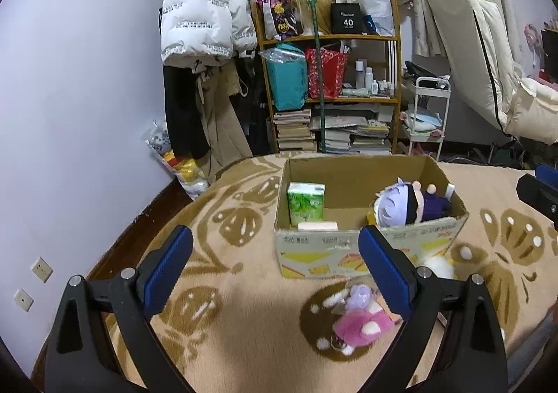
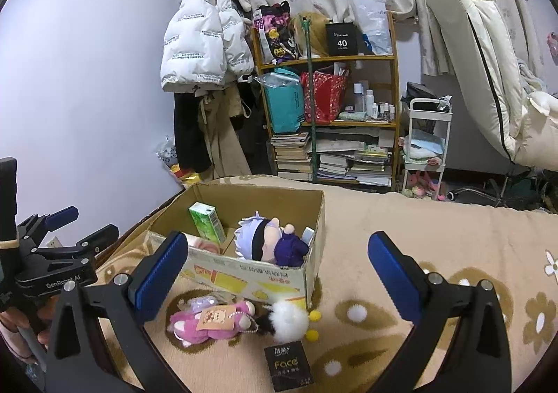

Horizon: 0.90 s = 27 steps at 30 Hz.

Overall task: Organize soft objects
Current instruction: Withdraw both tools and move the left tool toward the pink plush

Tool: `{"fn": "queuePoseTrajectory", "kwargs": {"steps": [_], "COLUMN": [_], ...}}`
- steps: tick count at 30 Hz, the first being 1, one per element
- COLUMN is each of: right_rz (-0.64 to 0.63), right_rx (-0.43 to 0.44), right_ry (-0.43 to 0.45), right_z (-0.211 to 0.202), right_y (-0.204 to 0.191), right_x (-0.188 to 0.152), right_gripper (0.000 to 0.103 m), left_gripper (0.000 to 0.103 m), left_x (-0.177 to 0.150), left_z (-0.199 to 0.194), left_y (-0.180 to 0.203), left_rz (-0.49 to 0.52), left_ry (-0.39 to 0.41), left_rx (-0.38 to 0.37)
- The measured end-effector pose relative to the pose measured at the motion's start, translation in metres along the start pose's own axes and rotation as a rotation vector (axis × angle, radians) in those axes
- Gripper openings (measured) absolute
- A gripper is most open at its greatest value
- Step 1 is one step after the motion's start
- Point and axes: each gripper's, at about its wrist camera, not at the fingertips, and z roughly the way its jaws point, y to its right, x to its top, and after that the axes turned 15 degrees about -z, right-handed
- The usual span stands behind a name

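Hovering with its blue-padded jaws spread wide and empty, the left gripper (image 1: 275,271) frames the lower centre of its view, the pink plush toy (image 1: 359,325) lying on the patterned blanket (image 1: 226,340) just inside its right finger. The right gripper (image 2: 275,274) is likewise spread and holds nothing, and low in its frame lie that pink plush, a white fluffy pom-pom toy (image 2: 289,321) touching it, and a black Face tissue pack (image 2: 287,370) nearer the camera.

Beyond them, mid-frame, the cardboard box (image 1: 314,250) already holds a white-haired plush doll (image 1: 408,204), a green tissue pack (image 1: 306,202) and a pale flat pack (image 1: 317,226). The sorting looks roughly half done: three items remain outside.

Both grippers are held level above the blanket, aimed toward the box, the left one visible at the left edge of the right view.
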Motion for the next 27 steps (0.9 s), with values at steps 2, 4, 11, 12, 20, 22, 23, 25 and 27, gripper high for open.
{"fn": "queuePoseTrajectory", "kwargs": {"steps": [2, 4, 11, 12, 20, 22, 23, 25, 27], "right_rz": [0.003, 0.008, 0.023, 0.02, 0.004, 0.006, 0.004, 0.004, 0.017], "right_rx": [-0.003, -0.008, -0.017, -0.019, -0.024, -0.04, -0.057, -0.067, -0.047], "right_ry": [-0.006, -0.019, -0.072, -0.078, -0.129, -0.152, -0.161, -0.166, -0.176], "right_z": [-0.003, -0.005, -0.004, -0.003, 0.014, 0.02, 0.021, 0.024, 0.029], "right_y": [-0.001, -0.002, -0.004, -0.005, -0.007, -0.006, -0.006, -0.006, -0.004], "right_x": [-0.003, -0.006, -0.016, -0.017, -0.025, -0.027, -0.027, -0.028, -0.028], "right_gripper": [0.103, 0.103, 0.103, 0.103, 0.103, 0.103, 0.103, 0.103, 0.103], "left_gripper": [0.095, 0.095, 0.095, 0.095, 0.095, 0.095, 0.095, 0.095, 0.095], "left_x": [-0.003, -0.006, -0.015, -0.016, -0.019, -0.021, -0.021, -0.022, -0.022], "left_z": [-0.002, -0.003, -0.001, 0.001, 0.019, 0.026, 0.029, 0.036, 0.041], "left_y": [-0.001, -0.002, -0.007, -0.007, -0.003, -0.002, -0.001, 0.0, 0.0], "left_rz": [-0.006, -0.003, -0.033, -0.03, -0.029, -0.03, -0.03, -0.039, -0.057], "left_ry": [-0.023, -0.04, -0.105, -0.11, -0.148, -0.165, -0.174, -0.198, -0.22], "left_rx": [-0.003, -0.001, -0.033, -0.029, -0.034, -0.033, -0.032, -0.035, -0.055]}}
